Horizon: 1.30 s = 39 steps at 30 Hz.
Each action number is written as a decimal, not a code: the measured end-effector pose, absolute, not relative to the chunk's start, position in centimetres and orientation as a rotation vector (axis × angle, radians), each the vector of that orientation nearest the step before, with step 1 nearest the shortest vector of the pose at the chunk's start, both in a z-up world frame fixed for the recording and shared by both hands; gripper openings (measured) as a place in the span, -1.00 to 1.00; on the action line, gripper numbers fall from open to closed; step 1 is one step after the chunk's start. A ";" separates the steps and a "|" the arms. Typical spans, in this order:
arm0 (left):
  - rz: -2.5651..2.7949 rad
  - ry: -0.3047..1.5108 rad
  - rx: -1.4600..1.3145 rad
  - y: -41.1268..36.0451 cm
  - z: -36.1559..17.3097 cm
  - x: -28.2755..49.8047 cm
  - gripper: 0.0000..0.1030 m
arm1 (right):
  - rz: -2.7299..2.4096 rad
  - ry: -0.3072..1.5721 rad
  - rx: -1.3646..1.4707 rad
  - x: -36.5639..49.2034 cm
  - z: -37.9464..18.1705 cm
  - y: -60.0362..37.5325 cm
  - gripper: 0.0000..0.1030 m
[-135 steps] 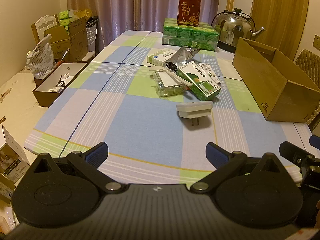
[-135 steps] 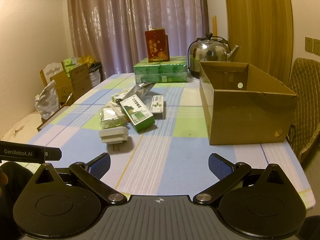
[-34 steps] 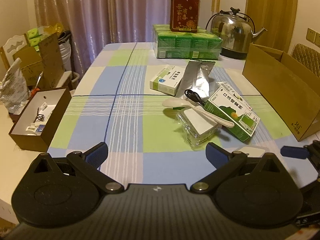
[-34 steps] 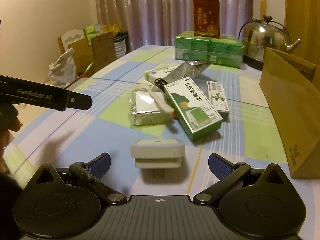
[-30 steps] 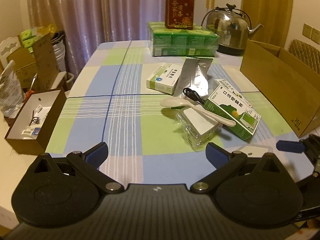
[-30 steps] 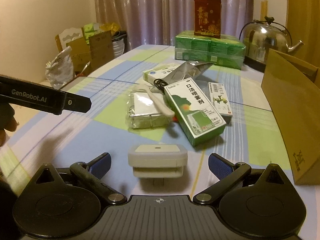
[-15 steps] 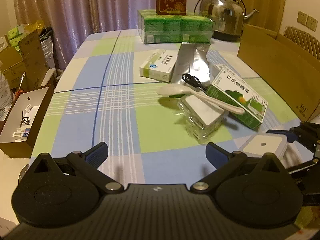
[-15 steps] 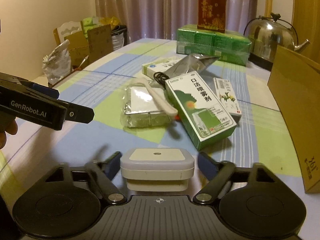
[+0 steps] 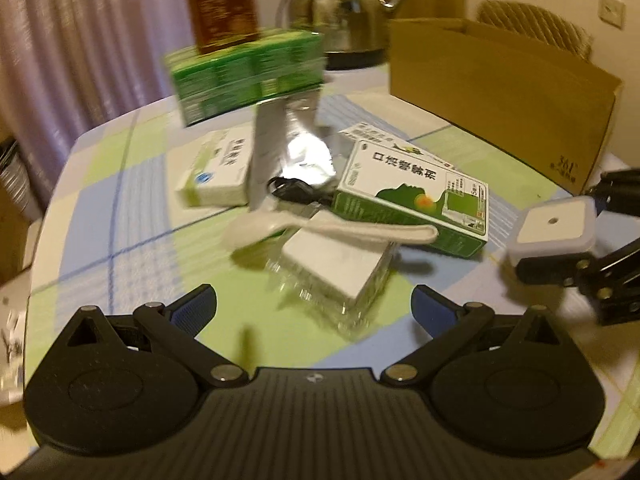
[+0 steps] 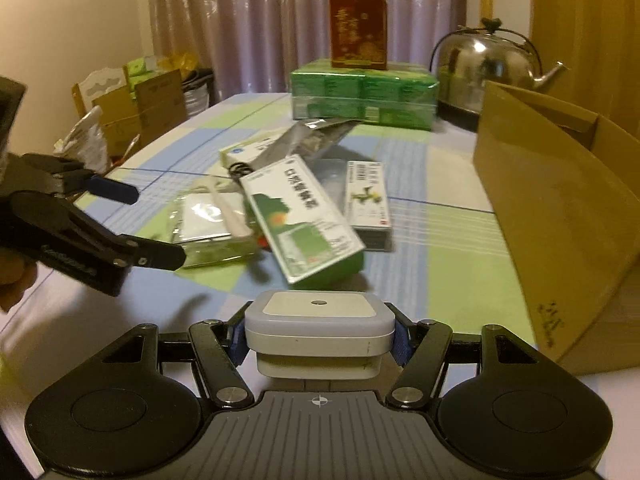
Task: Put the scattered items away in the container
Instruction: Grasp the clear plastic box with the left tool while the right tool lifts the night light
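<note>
My right gripper is shut on a white plug adapter, which its blue pads clamp from both sides. The left wrist view shows the same adapter at the far right, a little above the cloth. My left gripper is open, close in front of a clear plastic packet with a white spoon lying across it. Behind them are a green medicine box, a silver foil pouch, a black cable and a white-green box. The brown cardboard box stands open at the right.
A steel kettle, wrapped green packs and a red carton stand at the far end of the checked tablecloth. A small flat box lies beside the green one. Cartons and bags sit off the table's left side.
My right gripper has closed on the white plug adapter and raised it slightly. My left gripper has moved forward, close to the clear packet and the spoon.
</note>
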<state>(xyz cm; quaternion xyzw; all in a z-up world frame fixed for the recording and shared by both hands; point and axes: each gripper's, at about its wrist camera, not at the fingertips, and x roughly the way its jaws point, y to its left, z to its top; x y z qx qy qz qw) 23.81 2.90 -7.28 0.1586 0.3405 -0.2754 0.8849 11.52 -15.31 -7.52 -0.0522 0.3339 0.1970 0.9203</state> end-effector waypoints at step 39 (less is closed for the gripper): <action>-0.620 0.873 0.412 -2.0 -5.4 16.5 -0.03 | 0.329 0.668 -0.015 8.7 -4.4 -20.3 0.21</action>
